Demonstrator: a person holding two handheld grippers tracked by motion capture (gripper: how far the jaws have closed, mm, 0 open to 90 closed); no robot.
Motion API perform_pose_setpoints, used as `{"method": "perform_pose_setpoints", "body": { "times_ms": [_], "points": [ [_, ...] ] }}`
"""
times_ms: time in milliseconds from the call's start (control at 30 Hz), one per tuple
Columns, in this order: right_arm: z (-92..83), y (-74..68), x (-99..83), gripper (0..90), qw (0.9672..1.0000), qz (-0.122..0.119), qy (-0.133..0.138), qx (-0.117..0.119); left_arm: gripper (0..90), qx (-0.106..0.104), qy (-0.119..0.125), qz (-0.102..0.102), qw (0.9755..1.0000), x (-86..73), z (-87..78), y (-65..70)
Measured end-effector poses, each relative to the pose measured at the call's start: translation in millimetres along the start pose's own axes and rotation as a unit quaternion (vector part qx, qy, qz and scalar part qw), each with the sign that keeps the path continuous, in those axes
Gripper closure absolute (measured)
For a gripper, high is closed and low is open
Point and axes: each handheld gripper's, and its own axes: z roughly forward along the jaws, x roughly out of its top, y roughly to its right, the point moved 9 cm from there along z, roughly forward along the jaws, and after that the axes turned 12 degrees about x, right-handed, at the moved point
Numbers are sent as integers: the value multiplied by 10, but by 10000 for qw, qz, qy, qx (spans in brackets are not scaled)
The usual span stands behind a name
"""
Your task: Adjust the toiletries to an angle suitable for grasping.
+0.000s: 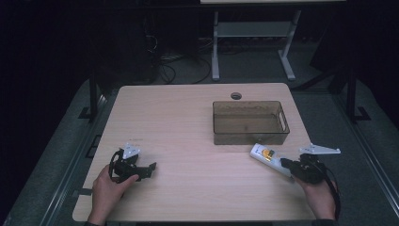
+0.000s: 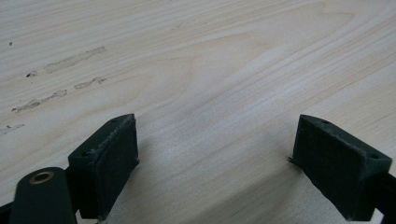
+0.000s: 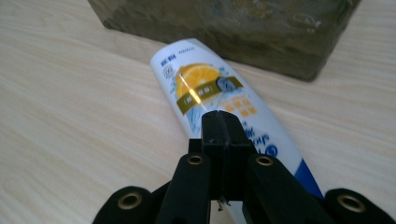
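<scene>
Right gripper [image 1: 288,165] at the near right of the counter [image 1: 188,122], its jaws clenched together above a white tube [image 1: 269,158] with an orange-fruit label; in the right gripper view the jaws meet in a single black wedge over the tube [image 3: 219,102], and whether they pinch any part of it I cannot tell; nothing shows between the pads. Tube lies flat on the counter, one end just beside the near wall of the smoky translucent bin [image 1: 250,123], the other end toward the right hand [image 1: 322,195]; bin [image 3: 224,23] looks empty.

Judgement: step in hand is picking up the tube, likely for the bin. To do it well: spread the jaws first; straddle the tube across its narrow width near the middle, not at the flat crimped end; close firmly, since the plastic is glossy and may slip or roll; lift clear of the bin's rim before moving over it; release low inside.

Pose: right hand comes in from the near right edge, gripper angled forward-left along the tube, held low. Left hand [image 1: 109,188] rests at the near left, well apart from the work; left gripper [image 1: 139,170] low over bare wood, jaws released wide with nothing between them.
</scene>
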Motion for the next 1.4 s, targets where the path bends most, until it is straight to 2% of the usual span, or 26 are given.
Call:
{"method": "perform_pose_setpoints", "body": {
  "times_ms": [233, 600, 867, 1133, 1400],
  "points": [
    [132, 49, 166, 899, 10000, -61, 61, 7, 128, 0, 1, -1, 10000, 0, 0, 0],
    [354, 114, 316, 899, 9999, -108, -38, -60, 129, 0, 0, -1, 10000, 0, 0, 0],
    [568, 108, 429, 899, 9996, -207, -132, -120, 129, 0, 0, 0, 10000, 0, 0, 0],
    [711, 111, 485, 899, 9993, -247, -244, -122, 129, -1, -1, -1, 10000, 0, 0, 0],
    [768, 20, 432, 899, 9988, -295, -392, 49, 129, 0, 0, 0, 10000, 0, 0, 0]
  ]
}}
